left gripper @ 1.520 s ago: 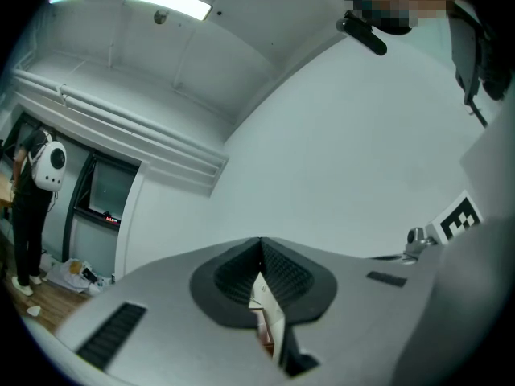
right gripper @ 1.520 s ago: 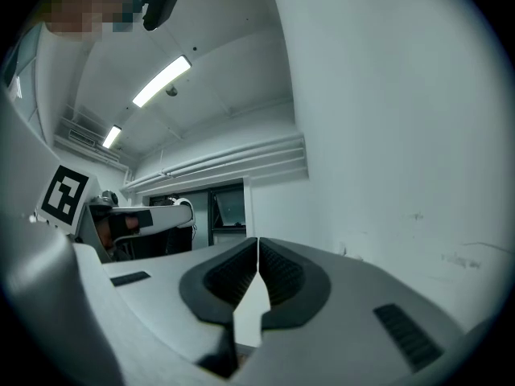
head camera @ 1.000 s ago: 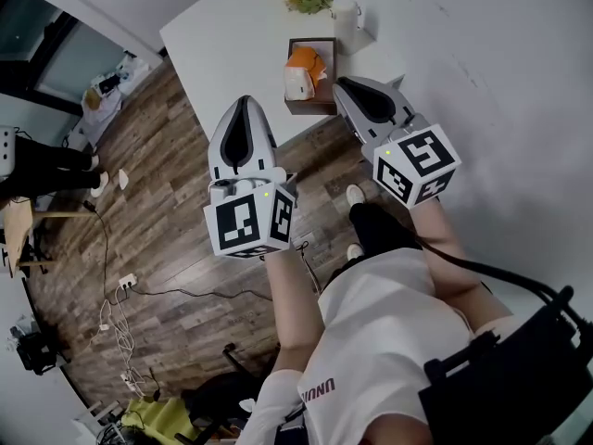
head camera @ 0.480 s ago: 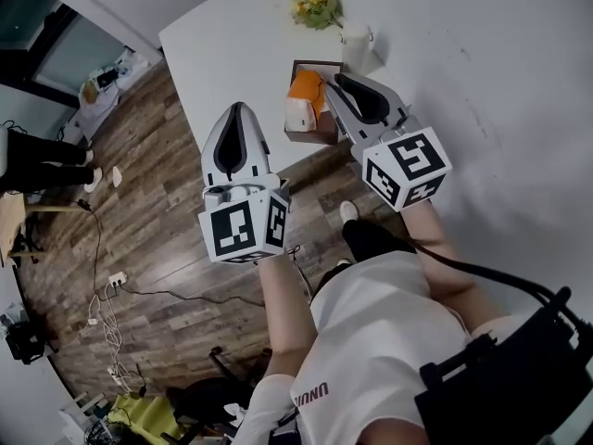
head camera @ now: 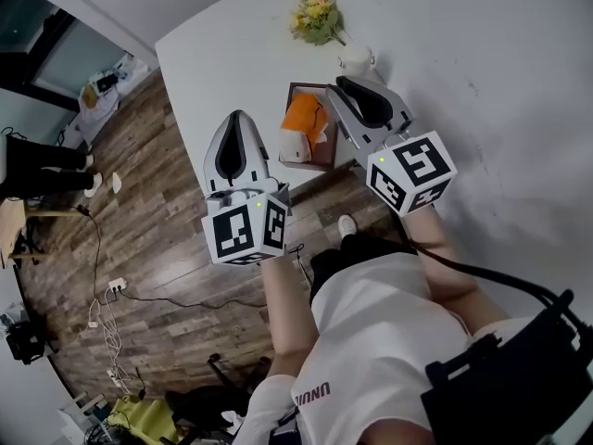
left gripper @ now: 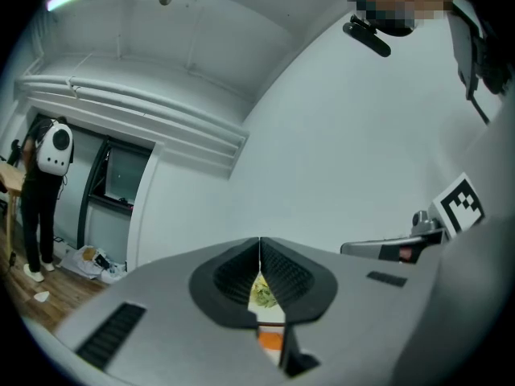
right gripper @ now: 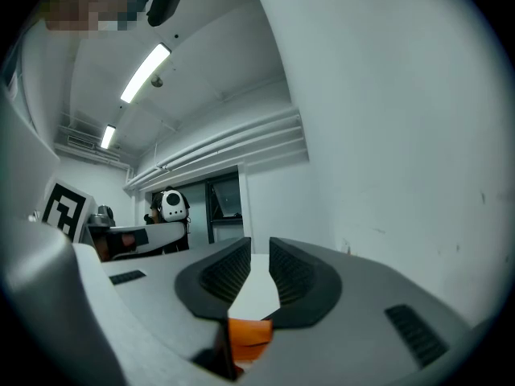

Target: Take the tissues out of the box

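two empty tongs by one box [head camera: 298, 163], one orange tissue [head camera: 304, 117]: left tongs [head camera: 237, 116] closed, right tongs [head camera: 335, 87] ajar

We record a wood-plank floor [head camera: 139, 248] across the left of the head view, with loose cables [head camera: 116, 295] at lower left. A white table [head camera: 213, 63] stands at upper centre beside a white wall [head camera: 500, 82]. Ceiling strip lights [right gripper: 145, 72] are lit.
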